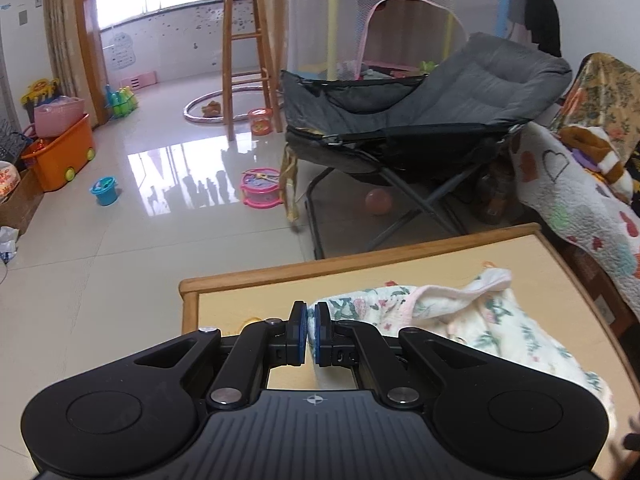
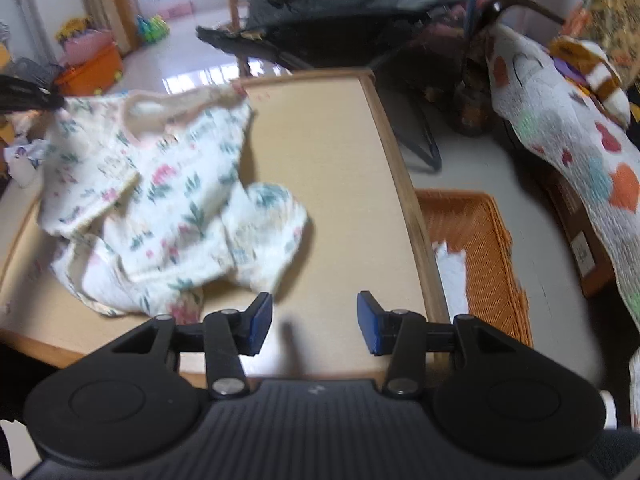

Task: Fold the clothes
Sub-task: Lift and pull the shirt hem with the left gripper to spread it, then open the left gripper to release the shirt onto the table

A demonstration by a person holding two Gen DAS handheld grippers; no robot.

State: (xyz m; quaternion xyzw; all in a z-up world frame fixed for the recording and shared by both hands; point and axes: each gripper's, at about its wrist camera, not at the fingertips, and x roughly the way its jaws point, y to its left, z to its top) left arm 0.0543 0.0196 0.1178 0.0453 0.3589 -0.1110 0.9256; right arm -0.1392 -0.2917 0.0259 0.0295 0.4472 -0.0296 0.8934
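Left wrist view showed the left tool (image 1: 311,330) pressed together on an edge of the floral garment (image 1: 480,320), which lay crumpled on the wooden counter (image 1: 360,264). Right tool (image 2: 315,322) hung spread and empty near the counter's near edge, right of the garment (image 2: 160,200). An orange basket (image 2: 484,248) sat right of the counter.

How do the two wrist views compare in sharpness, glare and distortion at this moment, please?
Left wrist view: sharp; window glare on the glossy floor; fisheye bends the table edge. Right wrist view: motion-blurred, so the floral garment and orange basket look smeared; the right gripper stays crisp and casts a soft shadow on the tabletop; the table's edges bow.
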